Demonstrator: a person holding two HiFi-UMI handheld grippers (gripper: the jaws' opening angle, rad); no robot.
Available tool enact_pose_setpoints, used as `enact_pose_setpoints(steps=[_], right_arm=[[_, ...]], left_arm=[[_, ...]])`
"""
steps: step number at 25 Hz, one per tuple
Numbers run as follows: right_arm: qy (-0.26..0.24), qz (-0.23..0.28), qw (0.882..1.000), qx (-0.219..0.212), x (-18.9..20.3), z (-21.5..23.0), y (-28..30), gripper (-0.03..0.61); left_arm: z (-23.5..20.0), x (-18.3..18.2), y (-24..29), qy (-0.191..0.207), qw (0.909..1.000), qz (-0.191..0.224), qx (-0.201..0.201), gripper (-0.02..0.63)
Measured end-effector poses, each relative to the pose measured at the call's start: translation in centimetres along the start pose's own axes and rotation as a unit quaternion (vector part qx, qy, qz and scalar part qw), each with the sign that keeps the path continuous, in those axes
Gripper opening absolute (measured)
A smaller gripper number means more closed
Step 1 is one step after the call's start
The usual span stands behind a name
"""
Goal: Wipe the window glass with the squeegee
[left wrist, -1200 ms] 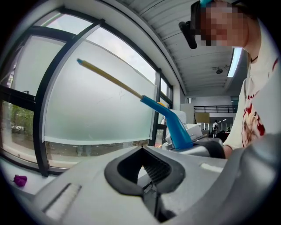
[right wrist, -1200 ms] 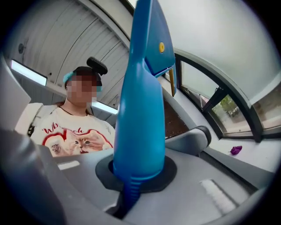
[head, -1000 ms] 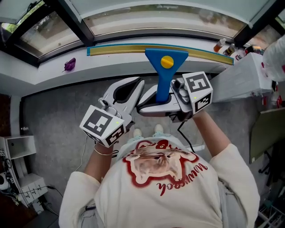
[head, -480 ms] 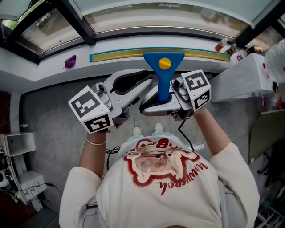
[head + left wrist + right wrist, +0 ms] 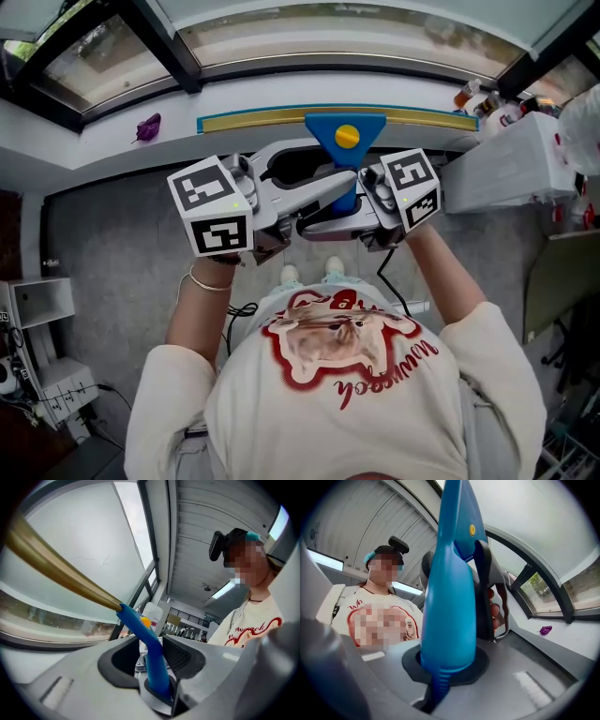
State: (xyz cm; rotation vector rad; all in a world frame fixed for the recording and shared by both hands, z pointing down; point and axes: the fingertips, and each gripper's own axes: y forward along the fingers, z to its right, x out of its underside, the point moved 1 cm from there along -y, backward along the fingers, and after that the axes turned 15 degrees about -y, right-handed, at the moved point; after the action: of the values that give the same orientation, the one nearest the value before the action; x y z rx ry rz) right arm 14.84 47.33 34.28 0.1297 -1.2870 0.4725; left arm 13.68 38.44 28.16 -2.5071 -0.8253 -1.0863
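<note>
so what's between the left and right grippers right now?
The squeegee's blue handle. In the head view the right gripper is shut on it from one side; the left gripper, jaws apart, reaches it from the other.

The squeegee (image 5: 347,136) sits at the upper centre of the head view, its blade along the window sill (image 5: 112,150) and the window glass (image 5: 328,28) behind. Its handle runs down between the left tongs (image 5: 323,178), reaching in from the left, and the right tongs (image 5: 330,217), reaching in from the right. On the sill, a scrap (image 5: 148,127) lies at upper left and bottles (image 5: 466,94) stand at upper right.
</note>
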Motion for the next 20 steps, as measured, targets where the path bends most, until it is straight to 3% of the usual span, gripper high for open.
enact_pose_setpoints(steps=[3, 14, 20], right_arm=[[-0.003, 0.001, 1.000, 0.006, 0.1, 0.3, -0.2, 0.029], [-0.007, -0.023, 0.999, 0.025, 0.7, -0.1, 0.5, 0.037], [0.005, -0.030, 1.000, -0.008, 0.2, -1.2, 1.0, 0.164]], left_arm=[[-0.3, 0.2, 0.9, -0.018, 0.9998, -0.009, 0.007, 0.149], [0.5, 1.0, 1.0, -0.025, 0.9982, -0.040, 0.038, 0.133], [0.9, 0.6, 0.8, -0.023, 0.9978, -0.041, 0.046, 0.135]])
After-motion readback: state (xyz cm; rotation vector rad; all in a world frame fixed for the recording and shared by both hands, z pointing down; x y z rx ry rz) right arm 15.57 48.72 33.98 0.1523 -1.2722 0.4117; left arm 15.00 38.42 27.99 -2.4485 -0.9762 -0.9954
